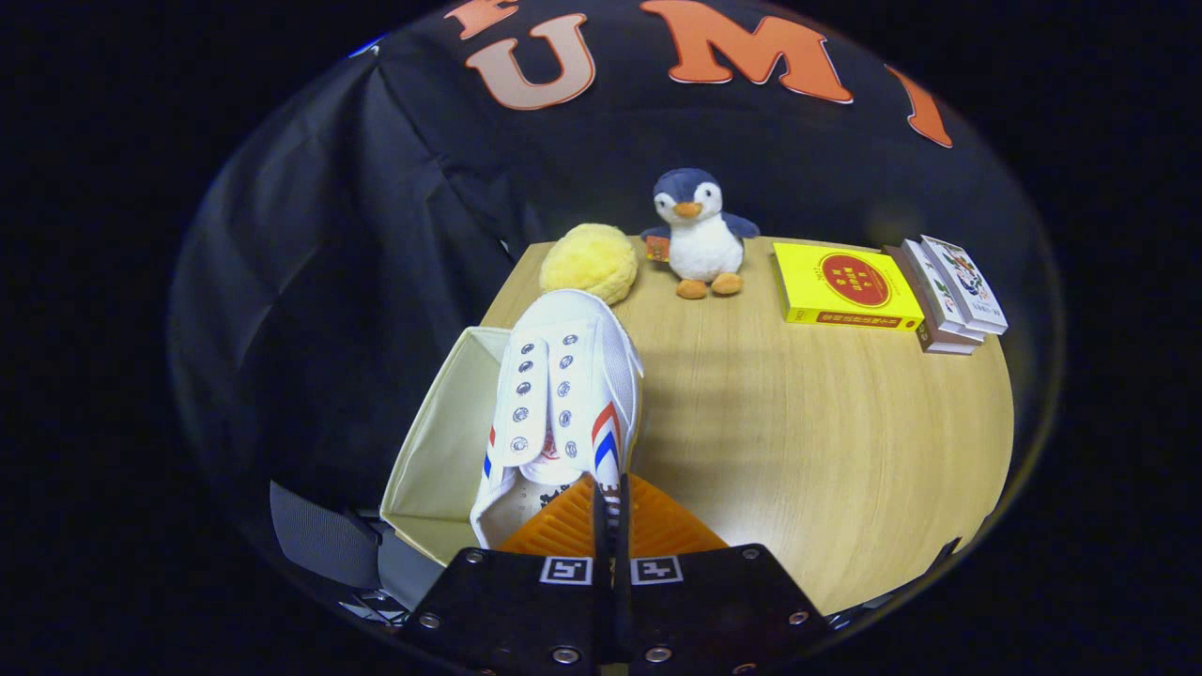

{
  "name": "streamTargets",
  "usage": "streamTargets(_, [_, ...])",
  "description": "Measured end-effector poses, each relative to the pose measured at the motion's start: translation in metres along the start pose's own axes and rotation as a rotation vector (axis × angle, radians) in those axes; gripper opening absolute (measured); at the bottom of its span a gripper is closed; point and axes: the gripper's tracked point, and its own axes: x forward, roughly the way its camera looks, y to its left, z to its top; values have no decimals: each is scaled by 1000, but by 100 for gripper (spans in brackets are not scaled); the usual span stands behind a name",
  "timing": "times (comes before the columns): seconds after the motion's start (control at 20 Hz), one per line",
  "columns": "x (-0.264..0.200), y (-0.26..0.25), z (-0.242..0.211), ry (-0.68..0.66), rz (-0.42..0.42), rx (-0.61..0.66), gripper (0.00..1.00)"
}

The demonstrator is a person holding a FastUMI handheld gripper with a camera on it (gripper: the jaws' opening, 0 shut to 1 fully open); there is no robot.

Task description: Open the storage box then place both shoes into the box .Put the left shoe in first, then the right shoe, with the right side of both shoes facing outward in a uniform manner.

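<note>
Gripper (610, 502) closest to camera: two orange ribbed fingers (563, 526) pressed nearly together, jaws narrow, pinching the heel rim of a white shoe (563, 394) between them. Both pads sit on that thin edge, so it's a firm hold on the shoe

Shoe runs straight ahead from the fingertips, toe pointing away, eyelets and tongue facing up, red and blue stripes on both sides near the heel. Looks lifted, heel at the fingers, toe out over the table (798, 432)

Box (437, 451) is just left of the fingers and under the shoe's left side: cream fabric, open at the top, inner wall and floor visible. Shoe overlaps the box's right edge; can't tell if any part is inside or touching it

Beyond the shoe toe: yellow fluffy ball (590, 263), close to touching the toe in this view. Further ahead, slightly right: penguin plush (700, 235), upright, facing the camera. Well right of the jaws at the far side of the table: yellow book (845, 286) lying flat, then a small stack of card boxes (953, 291) just beside it
</note>
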Motion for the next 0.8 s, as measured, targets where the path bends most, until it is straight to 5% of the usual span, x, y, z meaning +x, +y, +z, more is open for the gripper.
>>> streamTargets(0.8, [73,44,-40,164,-164,73,3])
